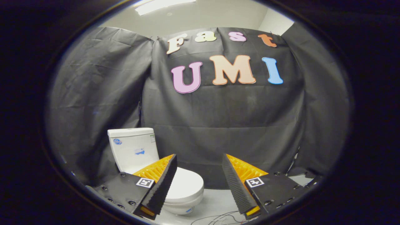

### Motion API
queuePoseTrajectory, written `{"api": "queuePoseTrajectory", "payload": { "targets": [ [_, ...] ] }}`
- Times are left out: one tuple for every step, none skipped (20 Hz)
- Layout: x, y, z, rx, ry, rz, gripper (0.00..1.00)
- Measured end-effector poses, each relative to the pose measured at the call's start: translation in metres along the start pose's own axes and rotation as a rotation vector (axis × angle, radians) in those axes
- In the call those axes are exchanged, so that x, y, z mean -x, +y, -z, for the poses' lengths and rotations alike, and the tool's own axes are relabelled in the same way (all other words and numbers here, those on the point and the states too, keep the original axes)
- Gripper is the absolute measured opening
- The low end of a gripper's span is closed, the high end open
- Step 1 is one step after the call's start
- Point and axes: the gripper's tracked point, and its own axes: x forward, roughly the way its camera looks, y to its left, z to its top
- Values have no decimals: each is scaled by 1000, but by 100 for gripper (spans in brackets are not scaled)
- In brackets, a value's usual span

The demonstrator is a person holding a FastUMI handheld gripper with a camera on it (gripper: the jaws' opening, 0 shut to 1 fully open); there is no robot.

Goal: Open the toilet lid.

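Note:
A white toilet stands against the black cloth wall, beyond my fingers and off to their left side. Its tank (133, 148) rises at the back, and the closed lid (184, 184) lies flat on the bowl (181, 207), partly hidden behind my left finger (161, 184). My gripper (200, 157) is open, with a wide gap between the fingers and nothing held. The right finger (236, 184) is well clear of the toilet.
Black cloth walls close in the booth behind and on both sides. The floor (215, 200) is pale, and thin cables (218, 217) lie on it between my fingers. A dark object (300, 175) sits low at the right by the wall.

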Motion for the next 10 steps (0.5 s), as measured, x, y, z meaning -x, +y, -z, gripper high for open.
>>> {"api": "queuePoseTrajectory", "payload": {
  "targets": [
    [-1, 9, -2, 1, -9, 11, 91],
    [-1, 18, -4, 6, -17, 22, 91],
    [-2, 27, -7, 9, -26, 27, 91],
    [-1, 37, -8, 10, -30, 29, 91],
    [-1, 45, -9, 15, -31, 33, 91],
    [-1, 51, -8, 20, -27, 37, 91],
    [0, 58, -7, 20, -21, 38, 91],
    [2, 64, -6, 20, -18, 38, 91],
    [4, 68, -5, 19, -19, 42, 91],
    [5, 72, -6, 13, -24, 45, 91]
  ]
}}
